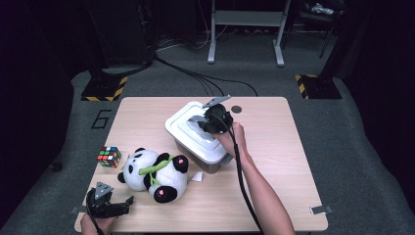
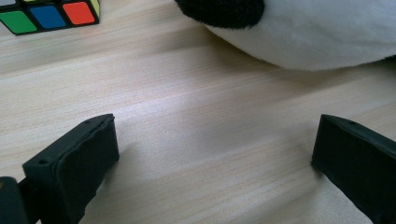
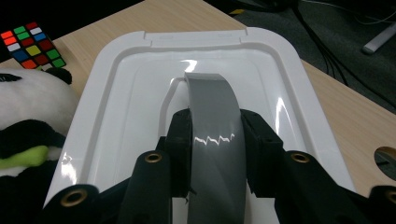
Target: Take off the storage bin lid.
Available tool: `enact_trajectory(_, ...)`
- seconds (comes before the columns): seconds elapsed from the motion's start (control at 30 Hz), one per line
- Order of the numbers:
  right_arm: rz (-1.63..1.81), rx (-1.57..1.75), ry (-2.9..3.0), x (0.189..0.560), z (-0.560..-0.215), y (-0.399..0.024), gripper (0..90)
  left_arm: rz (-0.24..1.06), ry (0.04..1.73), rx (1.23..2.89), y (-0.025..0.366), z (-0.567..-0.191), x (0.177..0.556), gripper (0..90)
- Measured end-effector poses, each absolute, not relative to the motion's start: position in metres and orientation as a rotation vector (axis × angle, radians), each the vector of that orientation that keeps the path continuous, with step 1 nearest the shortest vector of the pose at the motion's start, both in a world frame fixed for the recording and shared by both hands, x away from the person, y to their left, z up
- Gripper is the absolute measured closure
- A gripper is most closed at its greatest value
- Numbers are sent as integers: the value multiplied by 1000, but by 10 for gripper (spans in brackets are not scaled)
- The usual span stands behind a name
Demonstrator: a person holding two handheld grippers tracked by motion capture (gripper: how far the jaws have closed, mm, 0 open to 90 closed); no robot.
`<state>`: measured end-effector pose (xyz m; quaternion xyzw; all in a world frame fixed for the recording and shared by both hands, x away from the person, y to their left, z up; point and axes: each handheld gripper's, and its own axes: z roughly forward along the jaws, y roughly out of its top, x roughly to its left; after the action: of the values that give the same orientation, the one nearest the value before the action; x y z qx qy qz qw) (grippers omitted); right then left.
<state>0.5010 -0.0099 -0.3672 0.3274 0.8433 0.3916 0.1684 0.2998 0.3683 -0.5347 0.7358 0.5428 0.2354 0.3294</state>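
My right gripper (image 3: 215, 140) clamps the grey handle (image 3: 212, 107) on the white lid (image 3: 116, 70); my left gripper (image 2: 215, 154) rests wide open on the table (image 2: 210, 116) near the panda (image 2: 317, 32).

I count one lidded white box (image 1: 195, 134) with one grey tape handle (image 3: 215, 140); one plush panda (image 1: 154, 174); one puzzle cube (image 1: 109, 156); two grippers, mine: left (image 1: 128, 201), right (image 1: 201, 122).

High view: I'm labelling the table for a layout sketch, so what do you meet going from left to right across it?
Left gripper → Rubik's cube → plush panda → white lidded box → right gripper, jaws shut on the lid's grey handle.
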Motion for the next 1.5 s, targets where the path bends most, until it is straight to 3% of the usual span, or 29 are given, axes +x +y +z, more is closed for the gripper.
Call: enact_trajectory(1.5, 1165, 993, 2256, 489, -322, -74, 664, 616, 1413, 1925, 367, -535, 299, 0)
